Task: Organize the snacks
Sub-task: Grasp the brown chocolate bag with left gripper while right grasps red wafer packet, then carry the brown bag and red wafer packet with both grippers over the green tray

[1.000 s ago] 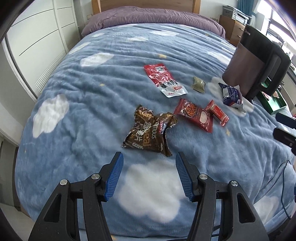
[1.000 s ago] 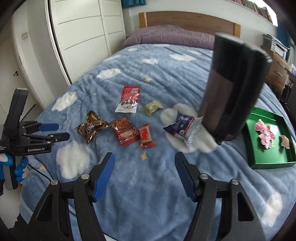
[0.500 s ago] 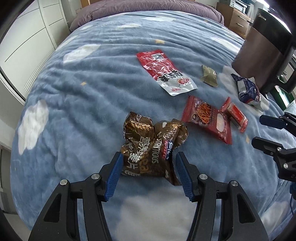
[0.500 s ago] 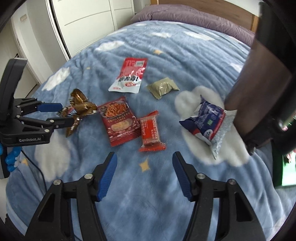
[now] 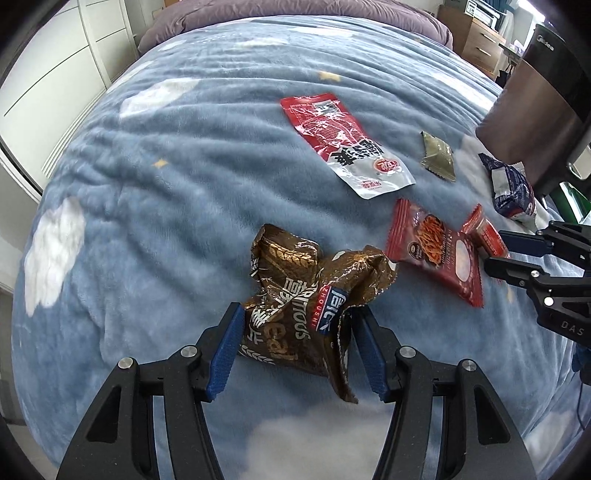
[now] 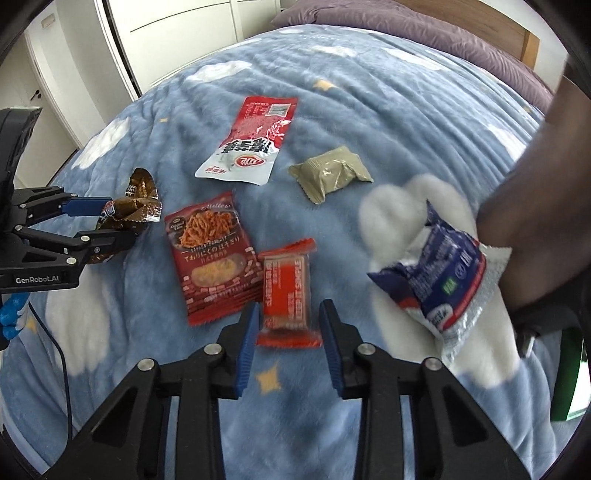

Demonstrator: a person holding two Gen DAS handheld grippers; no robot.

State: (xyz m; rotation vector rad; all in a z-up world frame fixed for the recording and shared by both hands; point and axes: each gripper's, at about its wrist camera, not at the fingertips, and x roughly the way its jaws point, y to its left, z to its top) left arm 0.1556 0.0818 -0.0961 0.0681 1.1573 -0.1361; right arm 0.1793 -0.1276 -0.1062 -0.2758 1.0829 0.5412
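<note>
A crumpled brown snack bag [image 5: 314,306] lies on the blue cloud blanket [image 5: 177,192]. My left gripper [image 5: 297,317] is open, its fingers on either side of the bag's near end; it also shows in the right wrist view [image 6: 110,221]. My right gripper [image 6: 288,317] is open around the near end of a small red wafer pack [image 6: 288,288]. Beside it lie a red noodle-snack pack [image 6: 210,251], a red-and-white pouch [image 6: 255,144], an olive sachet [image 6: 332,177] and a blue-and-white packet [image 6: 443,277].
A tall dark appliance [image 5: 535,110] stands on the bed at the right, with the blue-and-white packet against its base. A green tray [image 6: 569,380] shows behind it. White wardrobe doors [image 6: 166,44] line the left side; a purple pillow [image 5: 295,14] lies at the headboard.
Both grippers moved forward and down. The left one now straddles the brown bag. The right one now straddles the red wafer pack and has narrowed somewhat.
</note>
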